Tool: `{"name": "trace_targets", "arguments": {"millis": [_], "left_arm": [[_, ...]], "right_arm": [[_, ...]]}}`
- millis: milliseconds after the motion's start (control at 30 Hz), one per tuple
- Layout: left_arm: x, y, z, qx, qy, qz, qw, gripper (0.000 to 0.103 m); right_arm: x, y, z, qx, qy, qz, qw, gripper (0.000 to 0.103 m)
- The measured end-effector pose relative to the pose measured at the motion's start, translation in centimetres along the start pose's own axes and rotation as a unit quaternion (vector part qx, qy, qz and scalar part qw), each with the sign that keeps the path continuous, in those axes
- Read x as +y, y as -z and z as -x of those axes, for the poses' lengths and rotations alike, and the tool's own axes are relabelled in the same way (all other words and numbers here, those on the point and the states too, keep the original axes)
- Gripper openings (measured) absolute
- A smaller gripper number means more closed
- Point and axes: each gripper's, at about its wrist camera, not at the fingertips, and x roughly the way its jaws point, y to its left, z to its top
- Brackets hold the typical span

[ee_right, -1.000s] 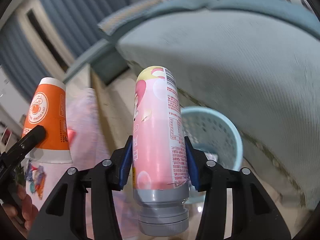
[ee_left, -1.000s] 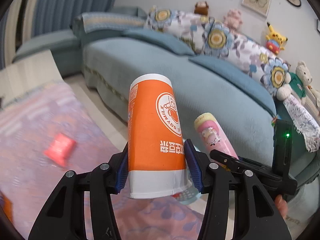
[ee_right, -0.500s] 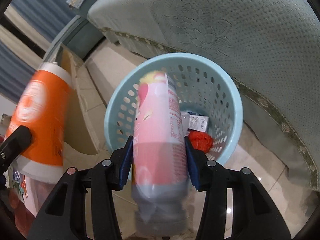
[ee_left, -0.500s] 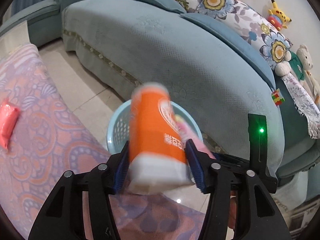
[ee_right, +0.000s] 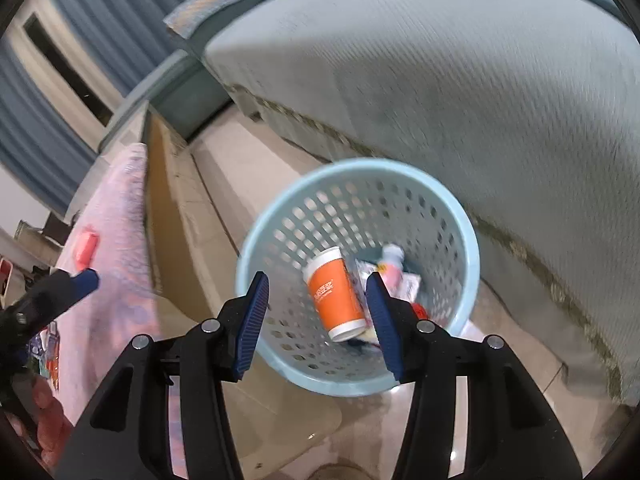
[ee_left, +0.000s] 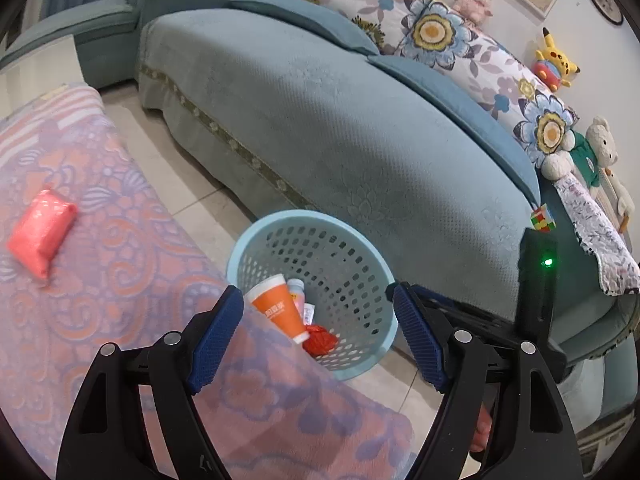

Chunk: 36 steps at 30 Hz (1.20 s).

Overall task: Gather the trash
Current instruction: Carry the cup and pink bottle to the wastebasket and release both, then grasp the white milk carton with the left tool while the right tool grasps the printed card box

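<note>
Trash, an orange paper cup (ee_right: 335, 294) and a pink plastic bottle (ee_right: 390, 266), lies inside the pale blue perforated plastic basket (ee_left: 256, 242) on the floor just beside the sofa. The left gripper (ee_left: 318, 336) has just been opening; its blue pads (ee_left: 218, 334) stand spread with nothing between them. The right gripper (ee_right: 318, 322), its jaws also opening, is likewise empty above the basket. One red packet (ee_left: 40, 234) remains on the patterned cloth, well away from the basket; swinging low toward it could clip the light basket's rim and tip it.
</note>
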Motion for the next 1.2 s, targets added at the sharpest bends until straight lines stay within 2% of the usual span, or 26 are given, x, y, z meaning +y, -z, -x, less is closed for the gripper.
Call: {"name": "trace_targets", "arguments": {"millis": [200, 300, 367, 533, 633, 667, 800, 1033, 1067, 1200], "left_arm": [[0.2, 0.3, 5.4, -0.053, -0.006, 0.004, 0.9986, 0.075], [1.6, 0.8, 9.7, -0.091, 0.013, 0.038, 0.9950, 0.075], [2.5, 1.2, 12.3, -0.118, 0.013, 0.055, 0.9914, 0.075], [6.1, 3.5, 20.1, -0.197, -0.041, 0.097, 0.9747, 0.075], [8.5, 5.3, 24.3, -0.233, -0.088, 0.118, 0.9612, 0.075], [9.6, 6.1, 25.9, -0.243, -0.109, 0.125, 0.9556, 0.075], [13.9, 8.2, 30.4, -0.258, -0.168, 0.152, 0.9393, 0.076], [22.5, 11.7, 35.1, -0.237, -0.284, 0.200, 0.9072, 0.076], [23.6, 11.9, 35.2, -0.235, -0.294, 0.203, 0.9041, 0.076], [27.4, 12.3, 34.6, -0.203, -0.315, 0.215, 0.9018, 0.076]], "right_arm": [[5.7, -0.5, 4.4, -0.064, -0.020, 0.076, 0.995, 0.047], [9.7, -0.1, 7.0, -0.101, -0.034, 0.131, 0.986, 0.047], [12.3, 0.5, 8.3, -0.120, -0.047, 0.163, 0.978, 0.047], [18.4, 2.6, 10.1, -0.154, -0.073, 0.231, 0.958, 0.046], [21.9, 3.9, 10.1, -0.169, -0.082, 0.264, 0.946, 0.034], [23.1, 4.3, 9.9, -0.166, -0.088, 0.273, 0.943, 0.034], [26.4, 5.9, 8.4, -0.148, -0.102, 0.297, 0.938, 0.033], [32.4, 9.2, 4.8, -0.091, -0.144, 0.332, 0.928, 0.034], [33.1, 9.7, 4.5, -0.088, -0.147, 0.337, 0.926, 0.034], [36.6, 11.5, 2.9, -0.064, -0.176, 0.352, 0.917, 0.034]]}}
